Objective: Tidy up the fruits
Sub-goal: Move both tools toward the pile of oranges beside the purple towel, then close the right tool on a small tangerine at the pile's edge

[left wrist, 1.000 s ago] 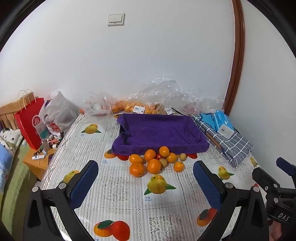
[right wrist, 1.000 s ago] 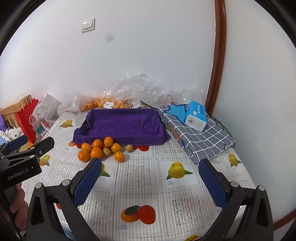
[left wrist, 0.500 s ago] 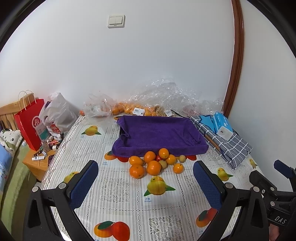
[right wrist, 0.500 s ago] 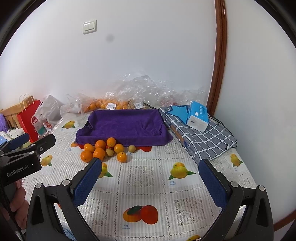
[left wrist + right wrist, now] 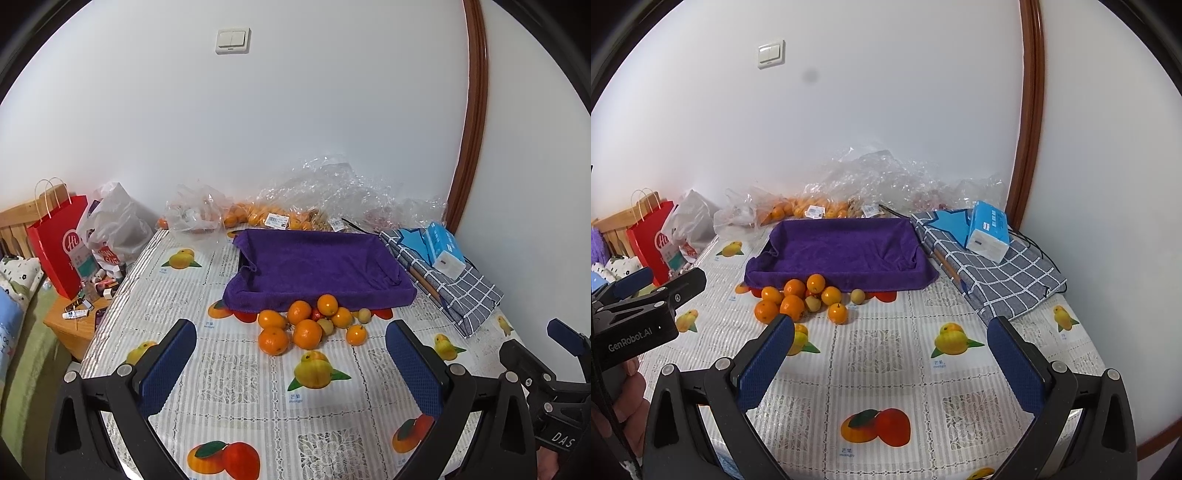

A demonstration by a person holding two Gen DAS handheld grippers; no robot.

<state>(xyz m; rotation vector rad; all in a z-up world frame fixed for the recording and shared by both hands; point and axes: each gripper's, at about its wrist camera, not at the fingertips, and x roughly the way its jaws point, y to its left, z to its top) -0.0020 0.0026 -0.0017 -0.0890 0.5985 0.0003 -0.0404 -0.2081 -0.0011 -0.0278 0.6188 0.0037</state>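
Note:
A heap of oranges [image 5: 306,332] [image 5: 792,304] with a few small pale yellow fruits [image 5: 364,315] [image 5: 857,296] lies on the tablecloth, right in front of a tray lined with a purple towel [image 5: 317,266] [image 5: 842,251]. The tray holds nothing. My left gripper [image 5: 291,350] hangs open over the table, short of the heap, its blue pads wide apart. My right gripper [image 5: 890,350] is open too, to the right of the heap and nearer the table's front. Neither holds anything.
Clear plastic bags with more oranges [image 5: 266,218] [image 5: 812,208] lie against the wall. A checked cloth [image 5: 997,273] with a blue tissue pack [image 5: 988,236] sits right of the tray. A red paper bag [image 5: 55,243] and a low stand are off the table's left edge.
Both grippers have edged forward toward the fruit; the heap and tray look slightly nearer. Nothing on the table has moved, and both stay open.

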